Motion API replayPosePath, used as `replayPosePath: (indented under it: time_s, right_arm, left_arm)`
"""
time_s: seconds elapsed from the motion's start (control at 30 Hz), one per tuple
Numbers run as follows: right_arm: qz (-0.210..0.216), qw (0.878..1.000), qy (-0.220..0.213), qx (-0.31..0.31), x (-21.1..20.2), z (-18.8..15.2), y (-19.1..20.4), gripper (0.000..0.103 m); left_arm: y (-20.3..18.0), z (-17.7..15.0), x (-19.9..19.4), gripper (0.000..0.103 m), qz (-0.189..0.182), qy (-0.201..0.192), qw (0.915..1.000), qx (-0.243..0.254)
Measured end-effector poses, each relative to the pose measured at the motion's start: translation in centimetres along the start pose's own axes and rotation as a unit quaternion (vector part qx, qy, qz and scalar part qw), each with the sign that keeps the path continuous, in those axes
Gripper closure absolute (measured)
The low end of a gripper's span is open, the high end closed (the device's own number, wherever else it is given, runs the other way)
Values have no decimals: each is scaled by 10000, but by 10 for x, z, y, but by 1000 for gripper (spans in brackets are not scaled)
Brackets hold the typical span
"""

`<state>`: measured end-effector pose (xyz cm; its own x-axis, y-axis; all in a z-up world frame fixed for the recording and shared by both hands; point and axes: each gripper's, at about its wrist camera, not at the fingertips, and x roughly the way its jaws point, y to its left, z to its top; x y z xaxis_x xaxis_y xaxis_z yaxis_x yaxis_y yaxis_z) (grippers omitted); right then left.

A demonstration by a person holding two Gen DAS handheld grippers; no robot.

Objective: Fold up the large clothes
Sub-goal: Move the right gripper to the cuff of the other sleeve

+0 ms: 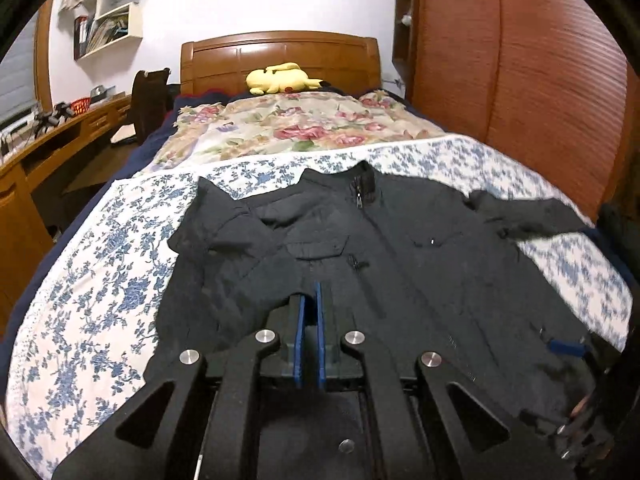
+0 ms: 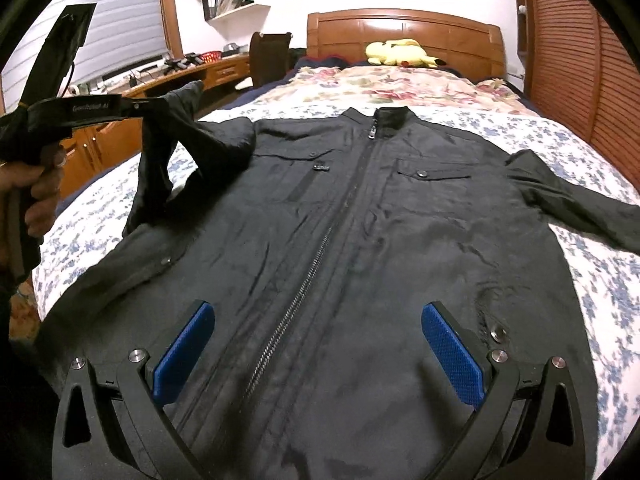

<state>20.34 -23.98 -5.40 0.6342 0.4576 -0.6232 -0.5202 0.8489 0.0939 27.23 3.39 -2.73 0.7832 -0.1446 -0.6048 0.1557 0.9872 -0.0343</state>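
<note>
A black zip-up jacket (image 2: 360,220) lies face up on the blue-flowered sheet (image 2: 520,132), collar toward the headboard. In the right wrist view a hand holds my left gripper (image 2: 160,104) at the left, shut on the jacket's left sleeve (image 2: 168,152), which hangs lifted above the sheet. In the left wrist view the left gripper (image 1: 310,292) has its blue pads nearly together with black fabric at the tips, over the jacket (image 1: 400,260). My right gripper (image 2: 320,308) stands open over the lower zip, nothing between its pads. The other sleeve (image 2: 580,204) lies spread out to the right.
A rose-patterned quilt (image 2: 400,80) and a yellow plush toy (image 2: 396,54) lie near the wooden headboard (image 2: 404,28). A wooden desk (image 2: 180,76) and a dark chair (image 2: 270,60) run along the bed's left side. A slatted wardrobe (image 1: 520,80) stands to the right.
</note>
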Motion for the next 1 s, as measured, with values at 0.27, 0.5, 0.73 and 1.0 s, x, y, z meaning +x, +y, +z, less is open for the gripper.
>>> replayPosePath:
  time_s: [0.27,0.5,0.73,1.0]
  right_arm:
    - [-94,9999,32,-118,-17,19,25,0]
    - [195,9990,3,-407,8,54,68,0]
    - [750,9947,177,-682,74,89,119,3]
    - [1248,9825,526,-1278,149,109,177,18]
  left_arm:
    - [17,-21,-44,71,-159,-264,9995,107]
    - [69,-44,-70,68,-147,-297,9993,-148]
    - [130,-71,-90,60,252,-367,9983,-382]
    - [164,-84,-98,53,353,-419,9972,-514]
